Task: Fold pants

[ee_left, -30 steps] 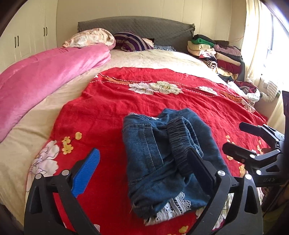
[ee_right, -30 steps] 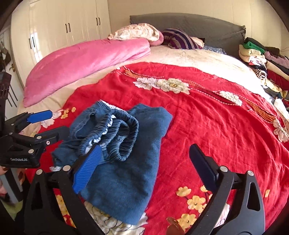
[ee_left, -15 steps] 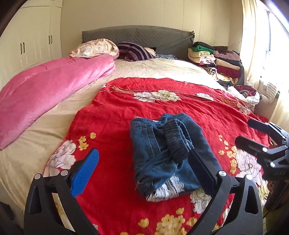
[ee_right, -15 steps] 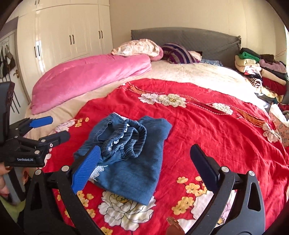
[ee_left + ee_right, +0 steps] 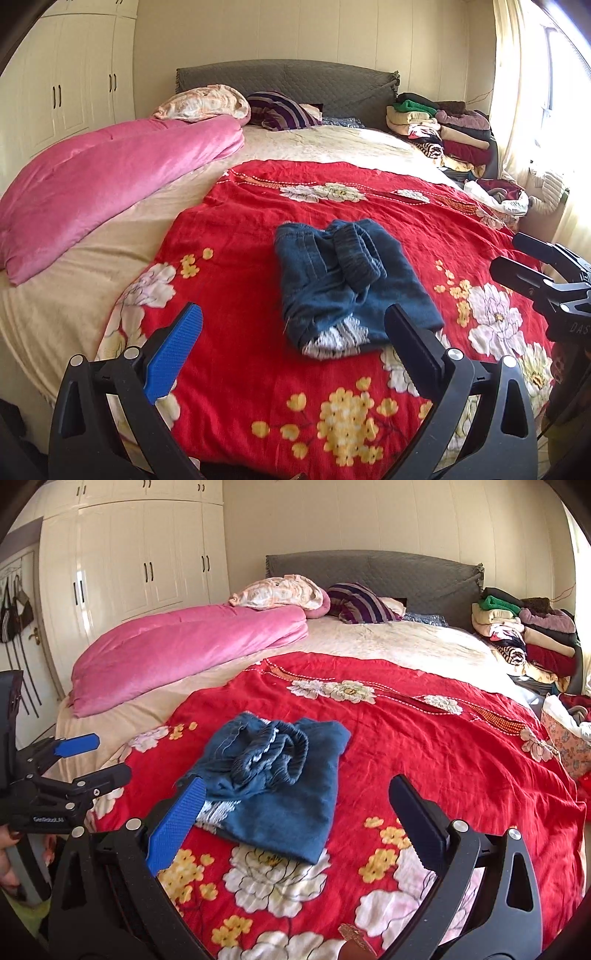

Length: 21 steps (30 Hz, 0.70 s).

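pants (image 5: 347,280) lie folded in a compact bundle on the red floral blanket (image 5: 236,236), elastic waistband bunched on top; fold looks essentially done, perhaps a tidy left. left gripper (image 5: 291,347) and right gripper (image 5: 295,812) hover short of the bundle, fingers spread wide, both empty.

Pants (image 5: 343,280): matt blue denim, ribbed elastic waistband. Blanket (image 5: 236,266): wrinkled red cloth. Wardrobe (image 5: 147,561): glossy.
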{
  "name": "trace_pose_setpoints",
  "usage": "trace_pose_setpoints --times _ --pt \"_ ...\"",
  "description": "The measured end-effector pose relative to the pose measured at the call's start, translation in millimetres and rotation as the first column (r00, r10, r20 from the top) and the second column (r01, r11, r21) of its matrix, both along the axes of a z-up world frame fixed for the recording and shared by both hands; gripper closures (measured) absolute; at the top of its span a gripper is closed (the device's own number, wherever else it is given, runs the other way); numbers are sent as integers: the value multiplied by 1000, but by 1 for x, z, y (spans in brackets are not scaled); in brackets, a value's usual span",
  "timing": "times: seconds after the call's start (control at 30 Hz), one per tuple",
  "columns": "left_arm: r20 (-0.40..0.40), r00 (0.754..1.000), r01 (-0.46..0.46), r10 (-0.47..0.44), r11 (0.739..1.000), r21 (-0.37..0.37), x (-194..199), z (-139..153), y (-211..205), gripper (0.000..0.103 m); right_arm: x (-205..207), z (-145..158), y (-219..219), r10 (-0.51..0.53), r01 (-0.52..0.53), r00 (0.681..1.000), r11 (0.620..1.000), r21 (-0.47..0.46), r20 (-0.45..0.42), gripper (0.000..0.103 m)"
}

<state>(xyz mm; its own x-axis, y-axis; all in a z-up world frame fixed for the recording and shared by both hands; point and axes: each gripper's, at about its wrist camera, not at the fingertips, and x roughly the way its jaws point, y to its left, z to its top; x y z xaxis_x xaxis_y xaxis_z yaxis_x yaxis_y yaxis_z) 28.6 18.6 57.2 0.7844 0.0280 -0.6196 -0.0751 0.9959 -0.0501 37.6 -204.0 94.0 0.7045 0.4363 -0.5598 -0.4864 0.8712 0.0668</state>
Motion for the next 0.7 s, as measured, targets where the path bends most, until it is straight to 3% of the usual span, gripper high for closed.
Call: trace_pose_setpoints --times 0.7 --pt "-69 998 13 -12 1000 14 -28 -23 -10 5 -32 -16 -15 -22 22 999 1000 1 -30 9"
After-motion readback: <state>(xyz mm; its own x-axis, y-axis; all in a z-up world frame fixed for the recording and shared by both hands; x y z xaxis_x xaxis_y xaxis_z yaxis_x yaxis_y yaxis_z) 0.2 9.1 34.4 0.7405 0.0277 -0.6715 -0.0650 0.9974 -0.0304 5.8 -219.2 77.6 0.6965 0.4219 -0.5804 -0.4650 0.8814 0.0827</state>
